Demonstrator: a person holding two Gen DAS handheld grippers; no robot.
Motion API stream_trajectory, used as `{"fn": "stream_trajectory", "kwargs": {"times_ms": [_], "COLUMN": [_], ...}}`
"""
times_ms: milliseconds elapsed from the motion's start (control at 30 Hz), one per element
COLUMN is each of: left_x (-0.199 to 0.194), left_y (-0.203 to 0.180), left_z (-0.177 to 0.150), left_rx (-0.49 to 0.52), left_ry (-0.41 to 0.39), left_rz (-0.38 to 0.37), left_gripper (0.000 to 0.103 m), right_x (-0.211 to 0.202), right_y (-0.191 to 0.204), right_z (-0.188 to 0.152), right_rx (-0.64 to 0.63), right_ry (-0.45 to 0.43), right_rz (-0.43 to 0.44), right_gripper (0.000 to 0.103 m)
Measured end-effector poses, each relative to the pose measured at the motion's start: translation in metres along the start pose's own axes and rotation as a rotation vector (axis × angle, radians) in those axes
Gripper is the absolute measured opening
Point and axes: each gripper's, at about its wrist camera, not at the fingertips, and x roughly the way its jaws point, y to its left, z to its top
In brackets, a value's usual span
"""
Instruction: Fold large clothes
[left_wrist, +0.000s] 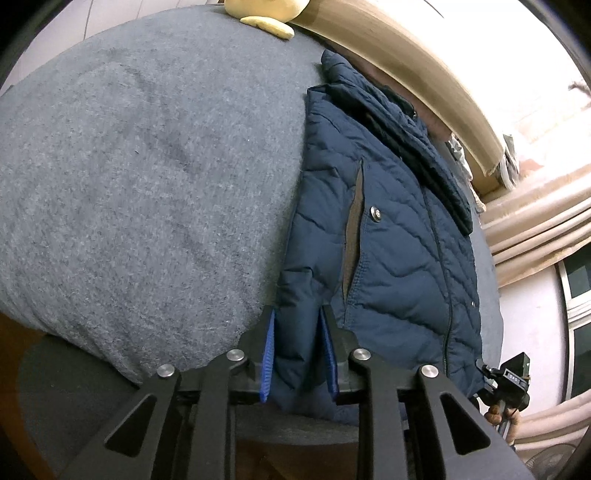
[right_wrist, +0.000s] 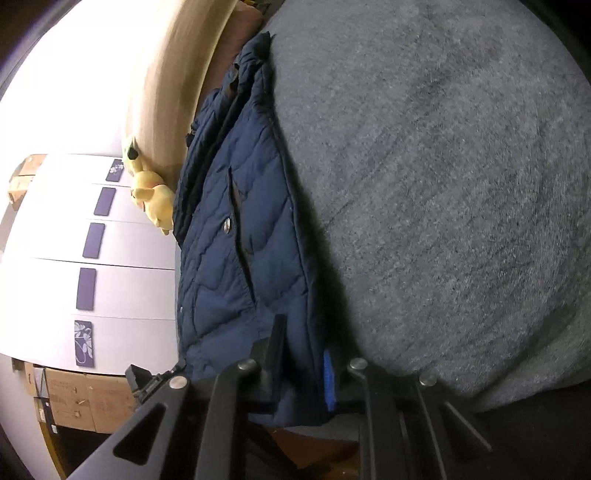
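Nearest the left wrist camera, the left gripper (left_wrist: 297, 325) was clenched on the hem of one navy quilted jacket (left_wrist: 388, 236), its two blue-padded fingers (left_wrist: 269, 350) pressing a thick fold of the padding between them. Nearest the right wrist camera, the right gripper (right_wrist: 301, 345) likewise gripped the jacket's (right_wrist: 236, 229) near edge; only one blue pad (right_wrist: 328, 380) showed there, the other finger (right_wrist: 275, 343) being dark and turned edge-on.

The jacket lay lengthwise on a grey bed cover (left_wrist: 147, 184), along one side of it, collar end toward the pale wooden headboard (left_wrist: 406, 74) and hem at the bed's near edge. It held two visible openings: a slit pocket (left_wrist: 354, 229) gaping slightly (nothing could be made out inside) with one metal snap (left_wrist: 376, 213) beside it, and a closed front zip (left_wrist: 443, 266).

One yellow plush toy (right_wrist: 153, 199) sat beside the headboard, cut off at the top of the left view. Past the jacket's hem, part of the other gripper's body (left_wrist: 511, 380) and a few fingers of a hand showed, mostly hidden. Beyond the bed stood white cupboard doors (right_wrist: 129, 240) with five dark purple panels, and cardboard boxes (right_wrist: 88, 398), their contents unseen. Both views were bent by the lens, and the jacket's sleeves could not be told apart.
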Motion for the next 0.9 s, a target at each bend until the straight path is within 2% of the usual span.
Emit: {"fn": "stream_trajectory", "kwargs": {"times_ms": [133,367,433,533,767,833,900], "left_x": [0.000,0.001,0.002,-0.002,-0.005,-0.005,-0.003], "left_y": [-0.001,0.003,0.005,0.008,0.010,0.008,0.006], "left_z": [0.001,0.001,0.001,0.001,-0.001,-0.002,-0.002], "left_rx": [0.007,-0.014,-0.010,-0.020,-0.015,0.002,0.007], "left_ry": [0.001,0.006,0.013,0.011,0.016,0.014,0.016], "left_rz": [-0.014,-0.039,-0.044,-0.046,-0.047,-0.037,-0.031], "left_gripper": [0.016,0.015,0.017,0.022,0.023,0.023,0.018], "right_x": [-0.001,0.000,0.001,-0.001,-0.005,-0.008,-0.008], "right_y": [-0.002,0.002,0.005,0.001,-0.003,-0.001,0.001], "right_z": [0.000,0.000,0.001,0.003,0.006,0.005,0.003], "right_rx": [-0.001,-0.015,-0.017,0.009,0.004,-0.015,-0.020], "right_ry": [-0.011,-0.011,-0.010,0.000,0.029,0.016,0.014], "right_rz": [-0.001,-0.016,-0.023,0.011,0.018,0.012,0.014], "right_gripper": [0.018,0.018,0.019,0.023,0.025,0.023,0.014]}}
